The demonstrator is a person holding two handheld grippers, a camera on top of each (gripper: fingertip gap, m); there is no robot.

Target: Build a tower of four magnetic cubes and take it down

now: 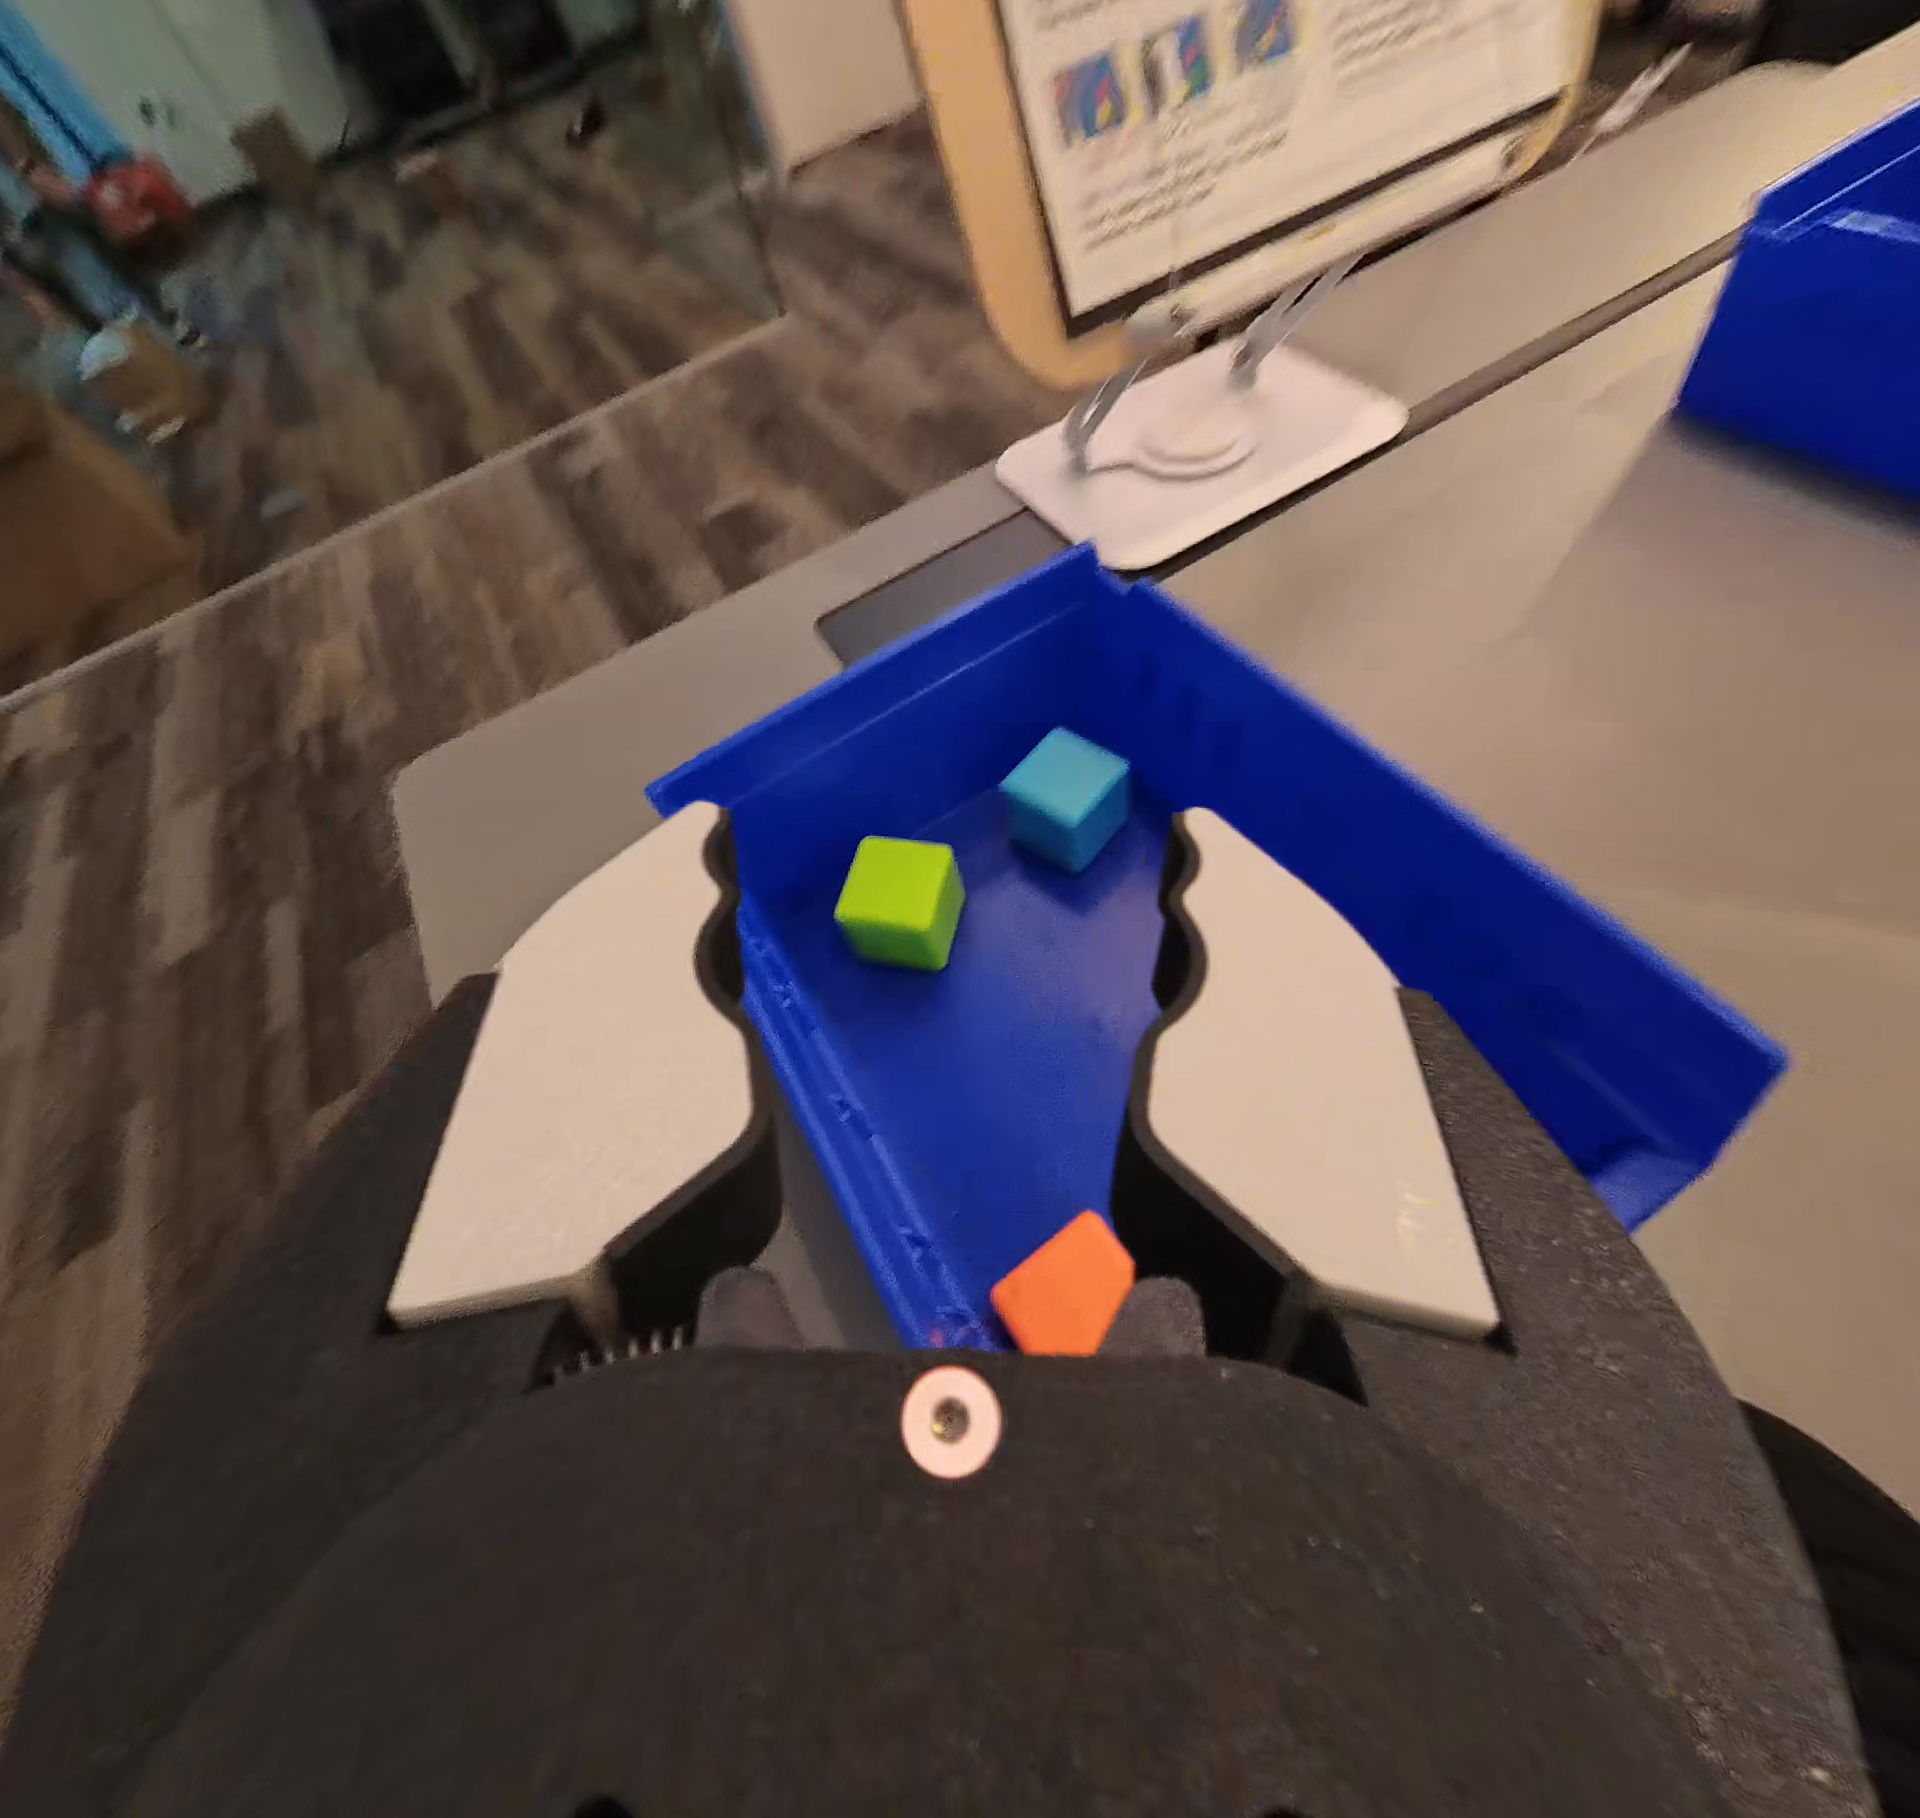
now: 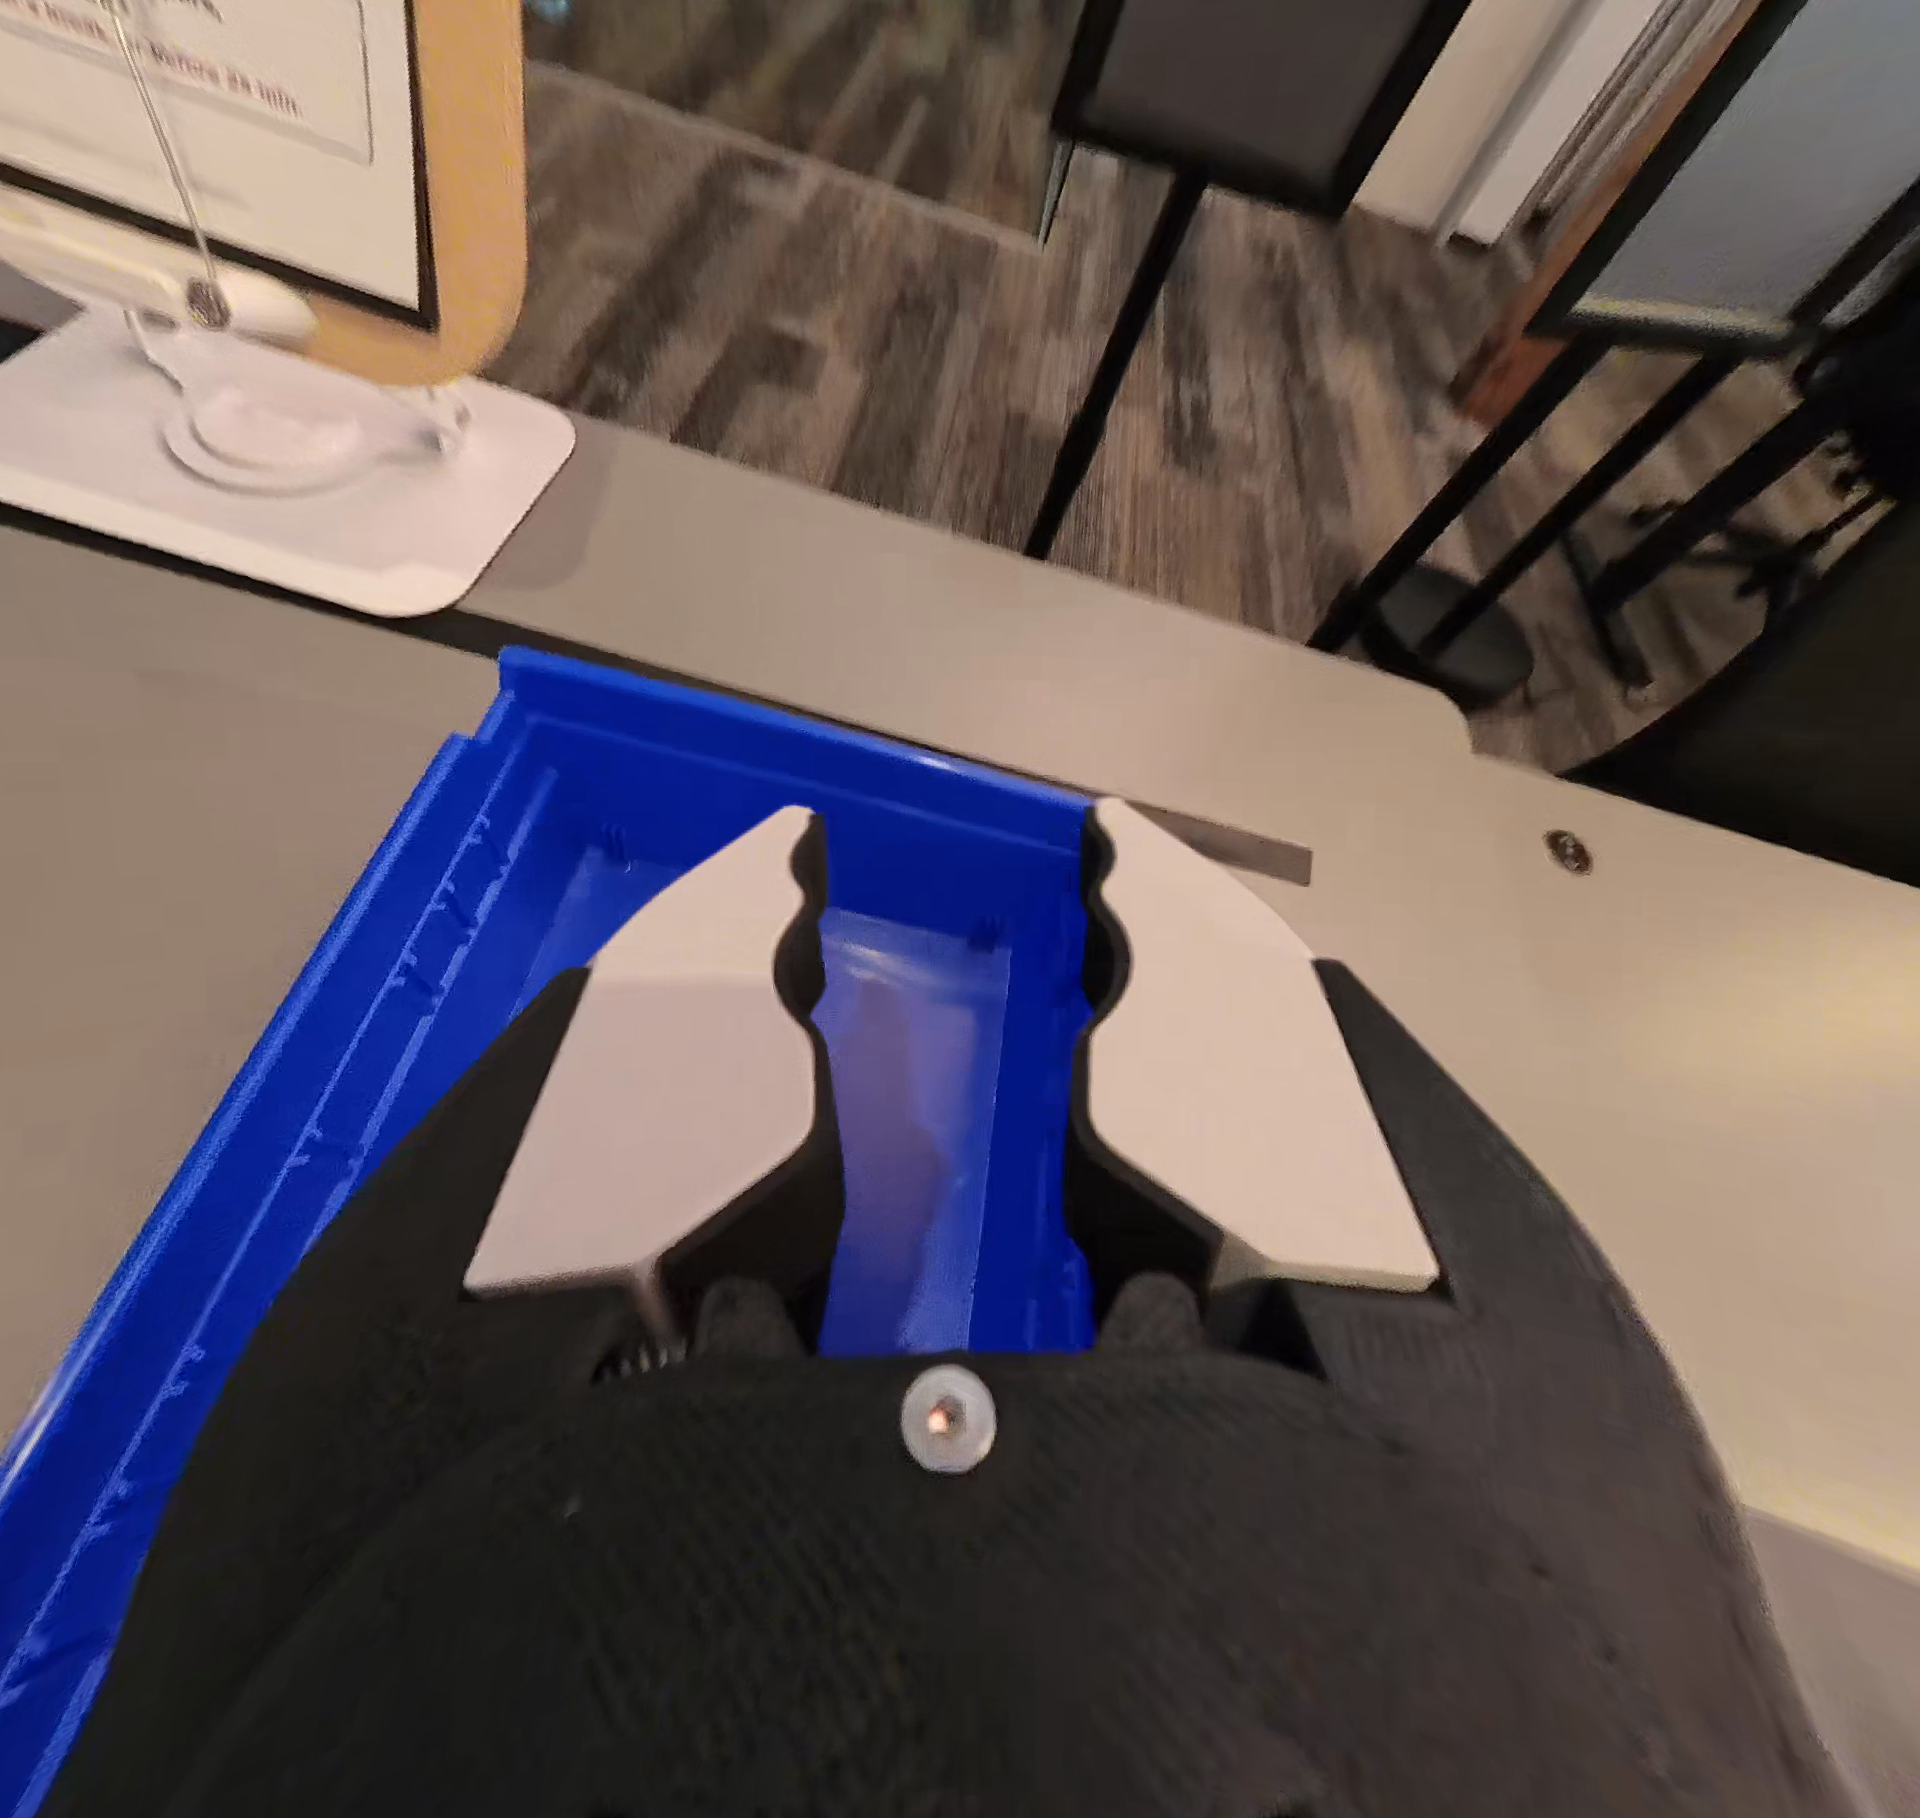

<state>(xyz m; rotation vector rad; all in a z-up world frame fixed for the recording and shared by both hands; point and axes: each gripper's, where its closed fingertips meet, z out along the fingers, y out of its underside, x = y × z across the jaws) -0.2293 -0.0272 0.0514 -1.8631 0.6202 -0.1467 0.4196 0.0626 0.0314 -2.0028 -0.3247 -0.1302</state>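
In the left wrist view a blue bin (image 1: 1403, 864) sits on the grey table and holds three cubes: a green cube (image 1: 900, 902), a light blue cube (image 1: 1068, 796) near the far corner, and an orange cube (image 1: 1062, 1285) close to the gripper's base. My left gripper (image 1: 951, 833) is open above the bin, with the green and light blue cubes showing between its fingers. In the right wrist view my right gripper (image 2: 954, 828) is open and empty above another blue bin (image 2: 343, 1020); no cube shows in the visible part of that bin.
A framed sign on a white stand (image 1: 1205, 459) is at the table's far edge; it also shows in the right wrist view (image 2: 281, 480). The second blue bin (image 1: 1818, 314) shows at the far right of the left wrist view. Beyond the table edge are patterned carpet and black furniture legs (image 2: 1122, 345). My right fingertips sit around 65 centimeters from my left ones.
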